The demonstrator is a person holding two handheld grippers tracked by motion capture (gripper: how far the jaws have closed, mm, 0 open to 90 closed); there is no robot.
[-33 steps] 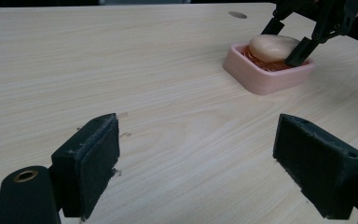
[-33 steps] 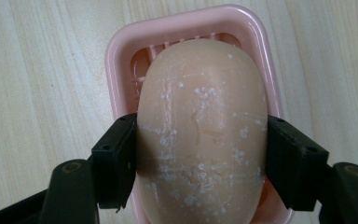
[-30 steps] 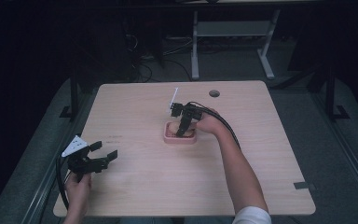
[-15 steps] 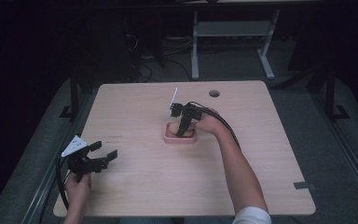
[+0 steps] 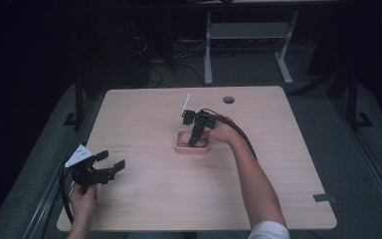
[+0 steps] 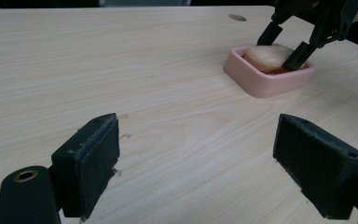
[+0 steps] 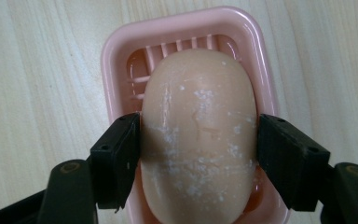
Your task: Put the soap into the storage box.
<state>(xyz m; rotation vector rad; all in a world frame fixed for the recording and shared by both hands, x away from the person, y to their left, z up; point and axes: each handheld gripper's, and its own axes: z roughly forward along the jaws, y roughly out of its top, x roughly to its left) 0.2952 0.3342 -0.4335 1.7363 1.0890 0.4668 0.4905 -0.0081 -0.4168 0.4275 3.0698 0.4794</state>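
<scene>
The table (image 5: 144,107) is pale wood, with a round cable hole (image 5: 228,99) near its far edge. Nothing on it has visibly shifted against the earlier pictures: both hands and the dish sit where they were a second ago.

The right gripper (image 5: 195,140) reaches down into the dish from the far side, near the table's middle. In the right gripper view its fingers (image 7: 119,158) press on both sides of the soap (image 7: 198,135), closed on it across its width. The left gripper (image 5: 113,160) rests at the near left corner, well apart from the dish, its fingers (image 6: 91,163) spread wide with nothing between them.

The pink dish (image 5: 180,148) has a ribbed floor. The soap, a beige oval bar with white flecks on its top, lies inside it, lengthwise.

No brand, label or writing can be read on the soap, the dish or either gripper.
</scene>
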